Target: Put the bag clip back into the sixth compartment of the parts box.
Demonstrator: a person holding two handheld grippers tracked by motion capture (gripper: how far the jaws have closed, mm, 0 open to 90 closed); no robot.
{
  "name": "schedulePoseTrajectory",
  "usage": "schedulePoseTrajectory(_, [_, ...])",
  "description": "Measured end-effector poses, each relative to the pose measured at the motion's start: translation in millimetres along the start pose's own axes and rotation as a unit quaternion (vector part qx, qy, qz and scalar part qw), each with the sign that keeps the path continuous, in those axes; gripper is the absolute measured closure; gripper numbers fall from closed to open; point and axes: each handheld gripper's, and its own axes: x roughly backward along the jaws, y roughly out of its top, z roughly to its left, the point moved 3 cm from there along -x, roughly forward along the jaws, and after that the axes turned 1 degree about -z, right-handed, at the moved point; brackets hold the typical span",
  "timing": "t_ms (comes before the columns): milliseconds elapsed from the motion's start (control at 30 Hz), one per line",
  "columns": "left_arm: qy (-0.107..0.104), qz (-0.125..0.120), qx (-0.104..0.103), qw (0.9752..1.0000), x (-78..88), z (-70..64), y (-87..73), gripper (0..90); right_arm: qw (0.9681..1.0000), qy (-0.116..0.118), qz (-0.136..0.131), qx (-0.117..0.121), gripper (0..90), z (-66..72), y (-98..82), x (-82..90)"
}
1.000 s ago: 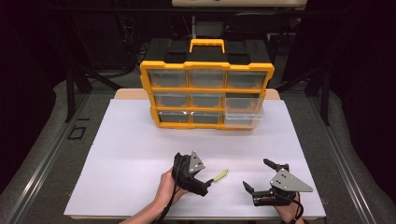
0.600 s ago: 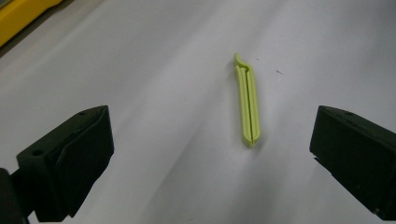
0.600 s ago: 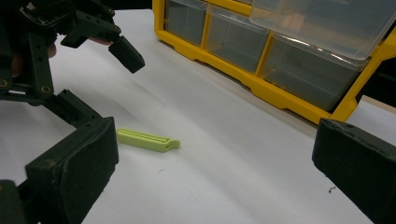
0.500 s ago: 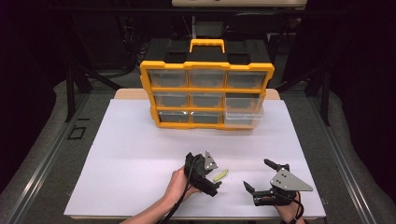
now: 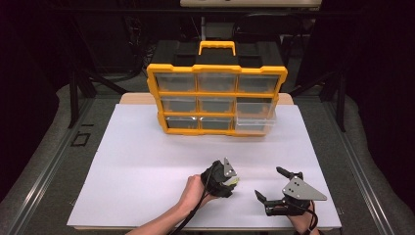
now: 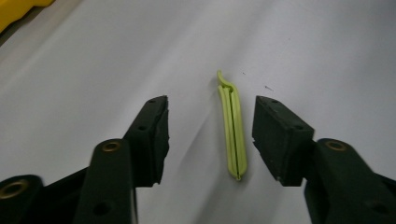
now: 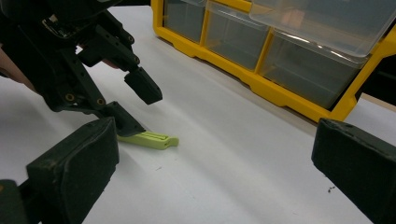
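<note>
Item: one lime-green plastic clip (image 6: 232, 133), slim and elongated, with a lengthwise slot and a small hooked tip at its far end. Location: flat on the white desk (image 5: 137, 161), near your edge of it, well apart from the yellow drawer organizer (image 5: 216, 99) at the back, whose lower right clear drawer (image 5: 254, 120) stands pulled out. Handling, by judgement: very light, stiff rather than soft, smooth-skinned and low-lying, so it may skid or flip if you press one side first; not fragile, though the hooked tip looks the weakest part. Recommended hold: across the narrow width at mid-length, where the two long sides run parallel, leaving the hook free. Left gripper (image 6: 210, 135): you have it lowered over the clip, jaws just closing to a middling gap, one on each side of the piece; the right-hand one is near but not pressing, the other farther off, so nothing is held yet. Centre the clip before you close further. Right gripper (image 5: 273, 185): resting on the desk beside, jaws spread wide and empty, aimed toward the clip and organizer.
</note>
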Motion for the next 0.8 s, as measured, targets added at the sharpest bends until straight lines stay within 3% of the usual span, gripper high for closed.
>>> schedulePoseTrajectory(333, [-0.019,0.016,-0.003,0.9997,-10.5,-2.8,0.9,65.6,1.0000,0.001,0.004,0.001,0.2,0.2,-0.3,-0.5])
schedulePoseTrajectory(533, [-0.027,0.023,0.001,0.9994,-13.8,-4.9,1.2,71.0,1.0000,0.002,0.004,0.003,0.2,0.3,-0.4,-0.6])
schedulePoseTrajectory(800, [-0.030,0.016,0.025,0.9991,-15.8,-4.1,-0.3,78.6,1.0000,0.002,0.003,0.002,0.2,0.6,-0.3,-0.3])
